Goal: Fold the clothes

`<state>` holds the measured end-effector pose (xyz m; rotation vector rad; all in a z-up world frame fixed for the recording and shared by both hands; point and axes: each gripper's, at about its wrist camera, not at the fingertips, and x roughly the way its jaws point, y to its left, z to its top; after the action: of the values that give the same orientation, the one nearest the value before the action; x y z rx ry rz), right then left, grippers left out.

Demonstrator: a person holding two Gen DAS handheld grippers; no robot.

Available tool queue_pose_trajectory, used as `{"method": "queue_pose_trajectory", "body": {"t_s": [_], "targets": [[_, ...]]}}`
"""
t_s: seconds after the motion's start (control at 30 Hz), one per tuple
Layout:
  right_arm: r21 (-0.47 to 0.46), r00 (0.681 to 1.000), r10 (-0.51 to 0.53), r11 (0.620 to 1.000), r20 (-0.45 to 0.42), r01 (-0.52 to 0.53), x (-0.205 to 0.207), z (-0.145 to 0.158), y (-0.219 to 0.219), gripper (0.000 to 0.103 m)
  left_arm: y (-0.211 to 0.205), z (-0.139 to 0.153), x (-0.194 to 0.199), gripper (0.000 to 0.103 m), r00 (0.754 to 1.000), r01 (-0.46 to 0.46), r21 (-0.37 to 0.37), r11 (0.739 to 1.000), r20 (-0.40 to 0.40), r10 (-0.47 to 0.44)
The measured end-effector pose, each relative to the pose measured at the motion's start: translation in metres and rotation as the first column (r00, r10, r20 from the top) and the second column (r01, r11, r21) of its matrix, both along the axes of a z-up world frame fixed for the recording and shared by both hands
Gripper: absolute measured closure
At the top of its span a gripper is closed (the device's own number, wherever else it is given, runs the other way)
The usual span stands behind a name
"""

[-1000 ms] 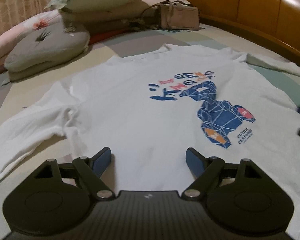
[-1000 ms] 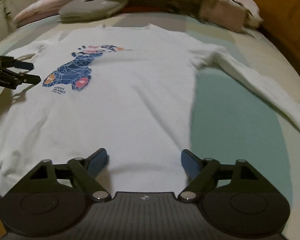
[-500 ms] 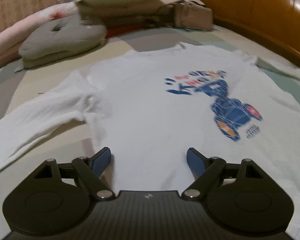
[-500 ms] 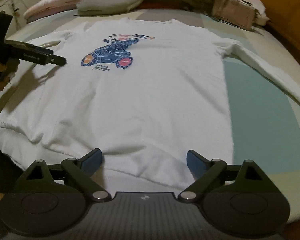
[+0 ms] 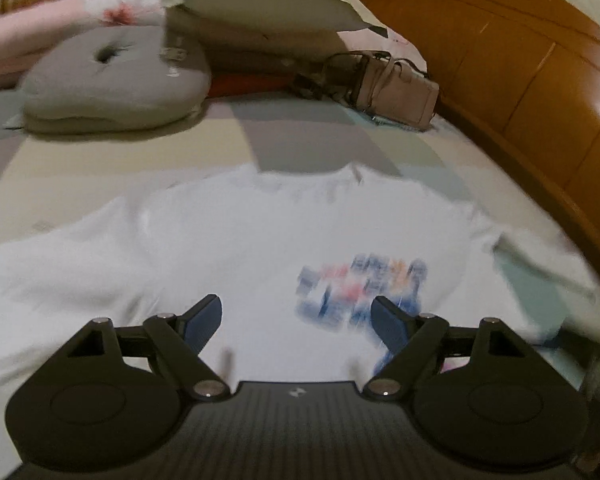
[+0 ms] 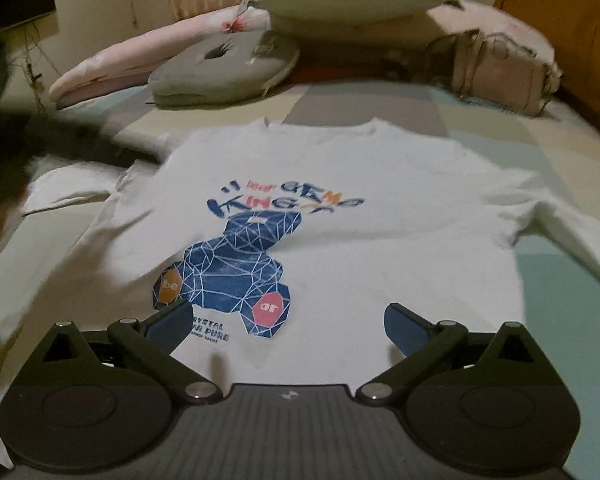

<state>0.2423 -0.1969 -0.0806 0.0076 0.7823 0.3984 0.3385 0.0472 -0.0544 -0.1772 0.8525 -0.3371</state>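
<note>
Now both the left gripper [image 5: 296, 322] and right gripper [image 6: 288, 326] gape wide, empty; the right has just been opening; a careless pinch could bunch the flat white sweatshirt [image 6: 340, 240] near the bed's [image 6: 560, 280] foot edge.

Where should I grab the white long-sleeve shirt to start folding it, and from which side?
Likely the white shirt is best taken by a sleeve: it lies flat, print up, sleeves spread outward from the body. Come from the outer side with the open right tool, pinch the sleeve's edge and carry it across the chest.

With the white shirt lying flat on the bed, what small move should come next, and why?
Probably bring the right claw toward the right sleeve. The shirt lies unfolded, print up, and both claws are open and empty; the right one has just been opening.
</note>
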Motion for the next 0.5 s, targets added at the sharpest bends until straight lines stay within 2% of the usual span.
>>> {"method": "queue_pose_trajectory", "body": {"t_s": [0.1,0.13,0.2,0.27,0.37,0.5], "targets": [[0.077,1.0,-0.007,0.997,-0.029,0.009,0.001,-0.006,-0.014,0.0,-0.016,-0.018,0.051,0.02,0.993,-0.011,-0.052,0.999,-0.114,0.005],[0.102,0.999,-0.018,0.995,-0.035,0.022,0.0,-0.007,-0.018,0.0,-0.021,-0.026,0.064,0.021,0.99,-0.024,-0.048,0.999,-0.137,0.018],[0.123,0.999,-0.017,0.992,-0.035,0.022,-0.003,-0.006,-0.025,0.0,-0.026,-0.043,0.088,0.021,0.985,-0.068,0.021,0.997,-0.159,0.071],[0.139,0.999,-0.025,0.99,-0.032,0.03,-0.007,-0.006,-0.032,0.0,-0.026,-0.057,0.103,0.023,0.982,-0.117,0.071,0.991,-0.139,0.126],[0.155,0.999,-0.041,0.987,-0.035,0.046,-0.008,-0.005,-0.043,0.0,-0.025,-0.063,0.123,0.023,0.98,-0.183,0.143,0.973,-0.054,0.193],[0.181,0.996,-0.072,0.98,-0.045,0.079,-0.008,-0.006,-0.057,0.0,-0.025,-0.071,0.155,0.011,0.971,-0.237,0.225,0.945,0.021,0.239]]}}
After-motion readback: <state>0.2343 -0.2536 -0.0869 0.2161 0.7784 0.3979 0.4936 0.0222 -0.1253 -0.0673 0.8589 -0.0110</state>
